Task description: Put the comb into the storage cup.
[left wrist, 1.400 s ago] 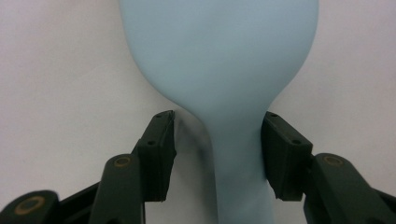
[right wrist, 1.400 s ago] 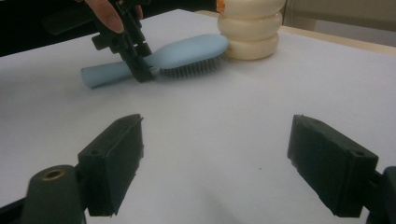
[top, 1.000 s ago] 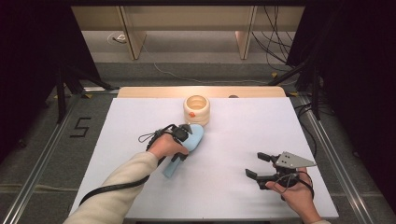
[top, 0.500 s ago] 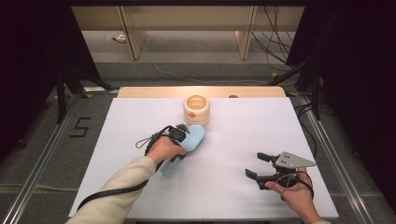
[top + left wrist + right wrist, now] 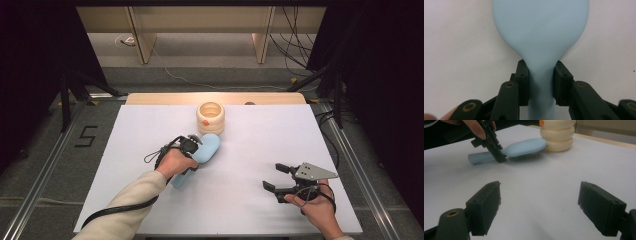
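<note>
Left hand-held gripper (image 5: pixel 541 82) just closed, pinching blue hairbrush (image 5: pixel 204 150) neck, head toward cream holder (image 5: pixel 210 117)

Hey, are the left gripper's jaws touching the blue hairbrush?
Touching. In the left gripper view, the left gripper has both black jaws pressed flat against the narrow neck of the blue hairbrush, no gap either side.

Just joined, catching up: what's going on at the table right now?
A person works with a tool in each hand. The left tool has just been closing and now clamps the neck of a light blue hairbrush, which lies bristles down on the white table, its head next to a cream ringed container. The right tool waits open and empty at the near right.
</note>
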A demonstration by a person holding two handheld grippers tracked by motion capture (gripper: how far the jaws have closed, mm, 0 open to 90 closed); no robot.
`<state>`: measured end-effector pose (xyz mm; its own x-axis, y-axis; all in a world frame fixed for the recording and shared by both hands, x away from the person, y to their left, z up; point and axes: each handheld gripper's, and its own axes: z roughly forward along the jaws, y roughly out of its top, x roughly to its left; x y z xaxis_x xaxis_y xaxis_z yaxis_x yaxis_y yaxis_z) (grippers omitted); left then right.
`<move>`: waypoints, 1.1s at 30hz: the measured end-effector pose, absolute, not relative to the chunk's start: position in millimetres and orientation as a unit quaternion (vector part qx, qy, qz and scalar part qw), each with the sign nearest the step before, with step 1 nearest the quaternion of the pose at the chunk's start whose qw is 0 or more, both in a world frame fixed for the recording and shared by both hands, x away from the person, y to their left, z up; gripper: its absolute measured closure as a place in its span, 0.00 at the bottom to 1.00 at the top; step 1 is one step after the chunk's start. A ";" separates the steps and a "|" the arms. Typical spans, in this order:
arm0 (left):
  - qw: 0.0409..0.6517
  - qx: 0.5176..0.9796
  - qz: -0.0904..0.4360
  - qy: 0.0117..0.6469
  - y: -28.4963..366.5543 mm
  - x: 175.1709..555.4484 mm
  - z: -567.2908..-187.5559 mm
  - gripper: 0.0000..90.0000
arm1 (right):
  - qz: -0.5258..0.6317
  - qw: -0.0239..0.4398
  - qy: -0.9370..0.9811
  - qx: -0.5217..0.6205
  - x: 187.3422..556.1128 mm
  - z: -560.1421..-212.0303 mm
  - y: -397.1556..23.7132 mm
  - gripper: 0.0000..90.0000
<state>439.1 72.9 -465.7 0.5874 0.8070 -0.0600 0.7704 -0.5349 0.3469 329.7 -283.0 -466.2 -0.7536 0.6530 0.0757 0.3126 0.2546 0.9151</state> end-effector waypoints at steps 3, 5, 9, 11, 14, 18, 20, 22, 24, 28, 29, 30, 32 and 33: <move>0.178 0.876 0.053 0.445 74.5 438.3 -465.7 0.77 | 0.524 0.163 0.776 0.311 329.7 -466.0 -283.1 0.22; 0.184 0.876 0.054 0.442 75.2 437.3 -466.1 0.77 | 0.524 0.163 0.776 0.311 329.5 -465.9 -283.1 0.22; 0.197 0.875 0.057 0.438 76.8 434.6 -466.1 0.77 | 0.524 0.163 0.776 0.311 329.6 -465.9 -283.1 0.22; 0.205 0.873 0.059 0.439 78.0 433.2 -465.6 0.77 | 0.524 0.163 0.776 0.311 329.5 -465.8 -283.1 0.22; 0.215 0.871 0.060 0.436 80.4 431.3 -463.9 0.77 | 0.524 0.163 0.776 0.311 329.4 -465.8 -283.0 0.22; 0.238 0.868 0.065 0.431 81.8 426.3 -461.2 0.77 | 0.524 0.164 0.776 0.311 329.4 -465.8 -283.1 0.21; 0.252 0.867 0.069 0.425 83.0 423.4 -459.7 0.77 | 0.525 0.164 0.775 0.311 329.5 -465.8 -283.0 0.21; 0.265 0.865 0.080 0.418 84.2 420.6 -457.8 0.77 | 0.525 0.163 0.775 0.311 329.4 -465.8 -282.9 0.21; 0.283 0.860 0.090 0.414 85.2 416.0 -455.3 0.77 | 0.524 0.164 0.776 0.311 329.2 -465.8 -282.7 0.21; 0.308 0.854 0.106 0.405 87.3 408.4 -451.8 0.77 | 0.524 0.165 0.775 0.312 329.2 -465.4 -282.7 0.20; 0.315 0.853 0.110 0.402 87.6 406.5 -451.4 0.77 | 0.524 0.165 0.775 0.312 329.2 -465.5 -282.7 0.20; 0.325 0.849 0.118 0.400 88.3 404.2 -450.8 0.77 | 0.525 0.166 0.775 0.311 329.4 -465.8 -282.6 0.20; 0.336 0.845 0.127 0.396 89.1 400.9 -449.7 0.77 | 0.525 0.166 0.775 0.311 329.4 -465.8 -282.5 0.20; 0.339 0.844 0.129 0.394 89.2 399.7 -449.1 0.77 | 0.525 0.166 0.775 0.310 329.5 -465.8 -282.3 0.20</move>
<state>399.7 89.2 -449.1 0.6555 0.7536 -0.0489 0.5782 -0.4592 0.6744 329.5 -282.3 -465.8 -0.7523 0.6551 0.0691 0.3068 0.2556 0.9168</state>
